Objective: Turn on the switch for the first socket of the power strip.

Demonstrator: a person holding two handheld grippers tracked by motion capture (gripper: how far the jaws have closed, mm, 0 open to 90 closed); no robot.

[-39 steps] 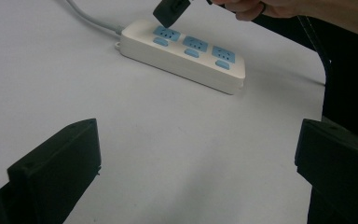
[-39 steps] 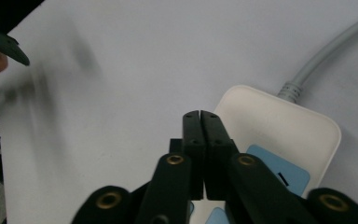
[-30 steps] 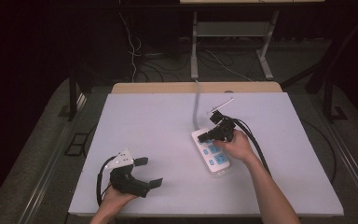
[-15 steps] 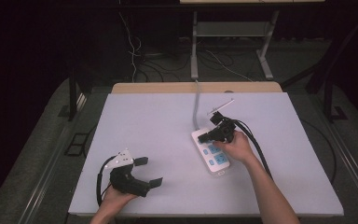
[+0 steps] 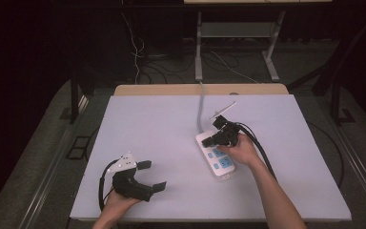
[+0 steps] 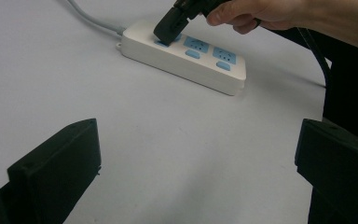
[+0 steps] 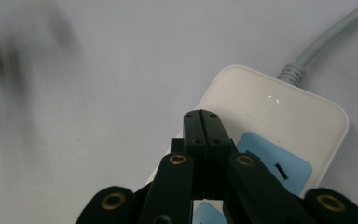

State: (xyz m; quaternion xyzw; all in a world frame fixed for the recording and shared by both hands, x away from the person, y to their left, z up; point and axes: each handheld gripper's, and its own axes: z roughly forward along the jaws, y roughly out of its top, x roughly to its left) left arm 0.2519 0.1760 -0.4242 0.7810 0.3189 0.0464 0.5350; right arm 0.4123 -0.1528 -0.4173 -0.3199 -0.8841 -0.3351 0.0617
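Power strip (image 5: 215,156): white, blue sockets, right of table (image 5: 162,129) centre. Right gripper (image 5: 208,141): jaws together, tips pressed on the strip's cable-end socket. Left gripper (image 5: 151,175): jaws apart, well apart from strip. Unchanged since a second ago.

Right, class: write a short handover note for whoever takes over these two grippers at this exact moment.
Right gripper: jaws shut, tips pressing down on the power strip at the socket end nearest its grey cable.
Left gripper: open, holding nothing, low over the table at the near left, apart from the strip.
Done: right tips are on the strip.
Left: whether a switch has clicked cannot be told; check, then lift off.
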